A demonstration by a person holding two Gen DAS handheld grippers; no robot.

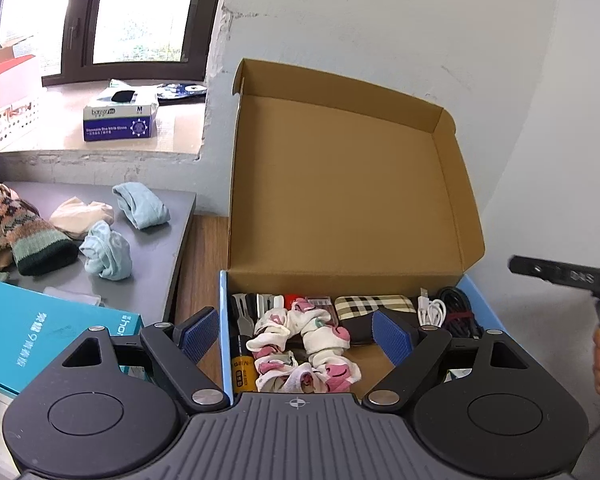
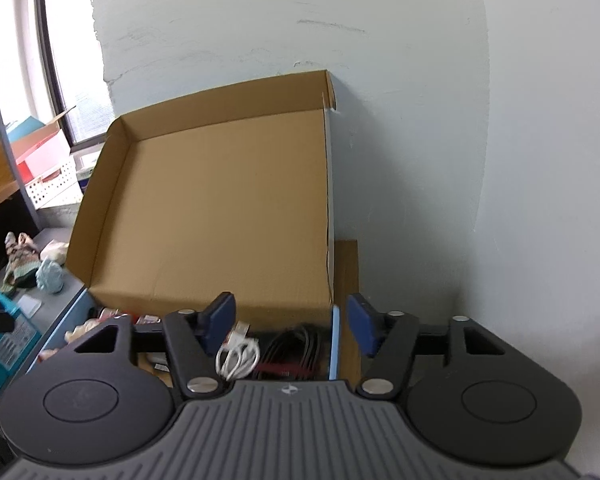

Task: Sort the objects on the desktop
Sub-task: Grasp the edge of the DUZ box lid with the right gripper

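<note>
The large brown cardboard box [image 1: 340, 184] is sitting on the wooden desk [image 1: 200, 264] with its lid standing upright against the white wall, and its blue-sided tray is lying just ahead of both tools. The left tool [image 1: 296, 330] is hovering over the near edge of the tray with its blue-padded fingers [image 1: 392, 336] spread wide, holding nothing and touching nothing; its left finger is hanging outside the tray's left wall, its right finger over the tray. The right tool [image 2: 292, 320] is likewise spread wide and gripping nothing, its left finger over the tray's right end and its right finger outside the right wall.

Between the left tool's fingers, the white scrunchie with pink patches [image 1: 304, 344] is lying in the tray as a crumpled ring, stretching from near to far. Behind the right finger, the beige and black checked pouch [image 1: 374, 306] is lying with its long axis running left to right. At the tray's right end, the coiled black cable [image 2: 296, 354] and the coiled white USB cable [image 2: 238, 354] are lying side by side, the white one's plug pointing toward the lid. A yellow glue stick [image 1: 242, 370] is lying along the left wall, pointing near to far.

To the left, pale blue socks [image 1: 106, 256] are resting on a grey surface [image 1: 156, 256].
</note>
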